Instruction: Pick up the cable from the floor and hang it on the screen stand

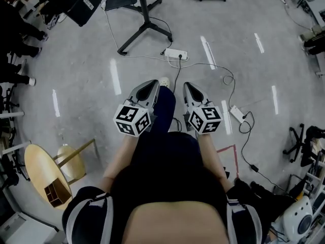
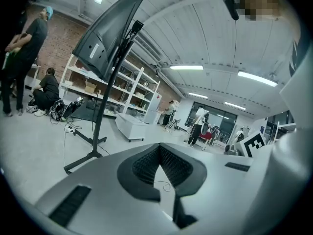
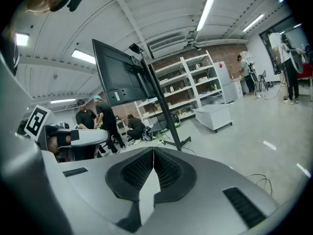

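While the cable [image 1: 229,79] is lying untouched on the grey floor [image 1: 76,80], the head view is showing the left gripper [image 1: 149,85] and the right gripper [image 1: 189,87] side by side above the person's legs, well apart from it. The cable is trailing in loose loops to the right of a white power strip [image 1: 175,54], past a small adapter block [image 1: 236,114]. The screen stand [image 1: 144,27] is standing beyond the strip, legs splayed.

In the left gripper view the jaws are meeting at their tips, nothing between them. The stand's pole is rising at the left under the tilted screen [image 2: 110,33].

In the right gripper view the jaws are likewise pressing together, empty, and a loop of cable is showing on the floor at the lower right.

The reach looks like the step in hand. It should go best with one gripper opening wide before dropping. A free loop away from the plug is the likely spot, with the jaws closing across the cord and a slow lift, so the strip is not being dragged.

The floor is polished concrete, mirroring the ceiling lights, so a thin cord lying flat is offering little purchase. Shelving [image 3: 193,80], a white cabinet [image 3: 213,116], a wooden seat [image 1: 43,173] and several people are filling the workshop around.
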### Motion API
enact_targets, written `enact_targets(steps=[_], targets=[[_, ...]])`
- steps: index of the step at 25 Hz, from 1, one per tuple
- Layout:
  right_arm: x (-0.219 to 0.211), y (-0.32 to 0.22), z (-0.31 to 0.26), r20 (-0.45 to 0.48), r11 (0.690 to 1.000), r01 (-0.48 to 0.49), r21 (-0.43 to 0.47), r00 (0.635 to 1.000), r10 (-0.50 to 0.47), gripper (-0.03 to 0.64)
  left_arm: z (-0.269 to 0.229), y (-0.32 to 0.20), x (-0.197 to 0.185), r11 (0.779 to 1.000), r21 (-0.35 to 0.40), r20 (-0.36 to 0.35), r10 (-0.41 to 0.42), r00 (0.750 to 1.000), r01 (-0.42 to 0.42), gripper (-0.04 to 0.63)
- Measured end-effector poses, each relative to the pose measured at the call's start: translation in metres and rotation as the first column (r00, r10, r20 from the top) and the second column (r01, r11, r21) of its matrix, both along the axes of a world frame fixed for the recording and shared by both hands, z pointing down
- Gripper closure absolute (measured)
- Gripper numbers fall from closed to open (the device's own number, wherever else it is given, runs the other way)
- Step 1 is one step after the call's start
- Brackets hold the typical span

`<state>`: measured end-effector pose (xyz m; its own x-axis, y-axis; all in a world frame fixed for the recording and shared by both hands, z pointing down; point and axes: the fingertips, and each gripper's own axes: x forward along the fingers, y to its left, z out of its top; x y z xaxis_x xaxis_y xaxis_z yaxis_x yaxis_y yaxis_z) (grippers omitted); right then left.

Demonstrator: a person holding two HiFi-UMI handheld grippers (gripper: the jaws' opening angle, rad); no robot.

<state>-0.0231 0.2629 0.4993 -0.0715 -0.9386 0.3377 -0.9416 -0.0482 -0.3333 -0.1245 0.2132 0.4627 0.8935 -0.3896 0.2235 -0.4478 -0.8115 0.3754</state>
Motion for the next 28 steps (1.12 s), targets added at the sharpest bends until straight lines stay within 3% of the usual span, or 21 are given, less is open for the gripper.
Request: enact_targets(steps=[17,25,28], targets=[[0.093,-0.161,0.005,-0.031,0.995,0.088,-0.052,0.996,-0.089,0.597,0.007,-0.163,0.109,0.999,-0.032,0.037,0.008,0.999,-0.007,0.592],[0.127,-0.237,0.012,-0.039,0.987,0.13,-0.092,0.99,-0.134,0.597,0.017,-0.24,0.142,0.998,-0.056,0.056,-0.006,0.998,0.009,0.592],[0.133,-0.267,0.025,-0.082,0.98,0.167,-0.106,0.981,-0.176,0.597,0.027,-0.27,0.149,0.998,-0.054,0.063,-0.018,0.998,0.021,0.592]])
